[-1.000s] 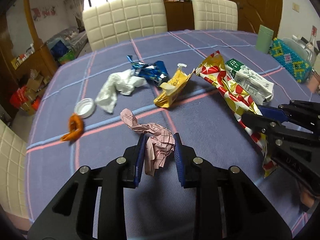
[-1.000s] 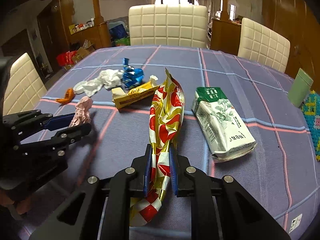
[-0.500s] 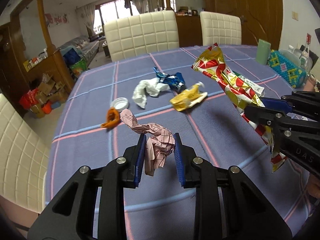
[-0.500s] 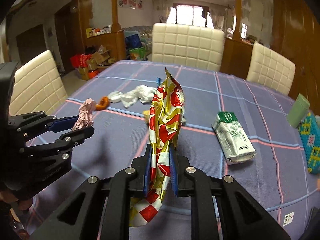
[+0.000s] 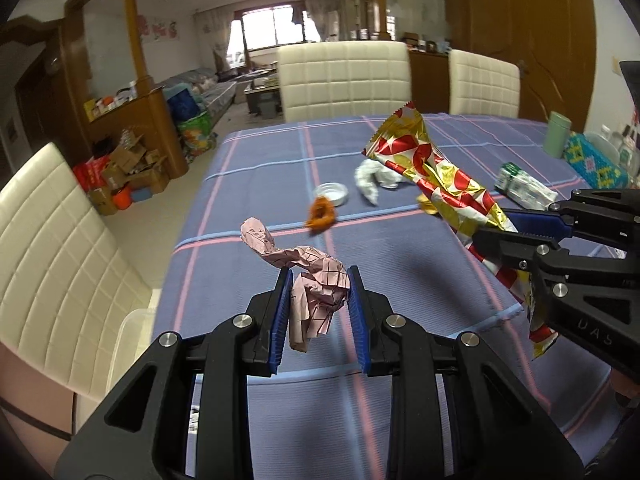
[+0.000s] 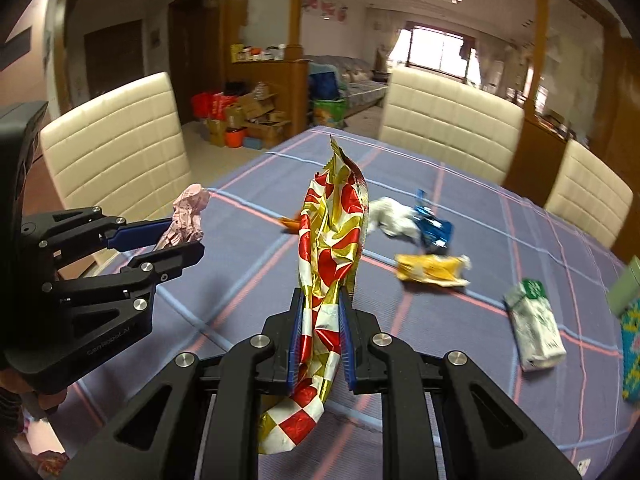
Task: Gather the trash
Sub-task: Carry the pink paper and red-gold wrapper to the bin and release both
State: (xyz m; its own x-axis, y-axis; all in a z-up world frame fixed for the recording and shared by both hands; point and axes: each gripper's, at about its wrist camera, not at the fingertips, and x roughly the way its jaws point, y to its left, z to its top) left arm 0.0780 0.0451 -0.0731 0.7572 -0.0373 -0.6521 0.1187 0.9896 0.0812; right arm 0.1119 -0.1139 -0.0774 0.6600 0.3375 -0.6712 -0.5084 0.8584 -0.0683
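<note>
Cream padded chairs (image 5: 344,80) stood around a worktop (image 5: 400,280) covered in a purple cloth crossed with pink and pale blue lines, with a bright window and stacked boxes in the room behind. At the bottom centre of the left wrist view, the left tongs (image 5: 319,308) were closed on a crumpled pink paper (image 5: 316,288), whose twisted tail rose toward the upper left, above the cloth. At the right edge of that view, the right tongs (image 5: 516,232) reached in from the side, gripping a long red and gold foil wrapper (image 5: 432,172) that slanted up toward the centre of the frame. In the right wrist view, the same wrapper (image 6: 332,240) stood nearly upright between the blue pads of the right tongs (image 6: 320,344), its lower end hanging below them, while the left tongs (image 6: 160,240) showed at the left of the frame with the pink paper (image 6: 188,216) between their tips. More trash lay on the worktop past both tongs: a small orange scrap (image 5: 320,216) just beside a white round lid (image 5: 331,194), a crumpled white tissue (image 6: 390,216) touching a blue foil wrapper (image 6: 434,230), a yellow packet (image 6: 430,270) near those two, and a white and green carton (image 6: 536,328) lying well apart toward the right. At the far right edge of the right wrist view sat a pale green cup (image 6: 624,292) and a teal patterned box (image 6: 632,356), both partly cut off.
</note>
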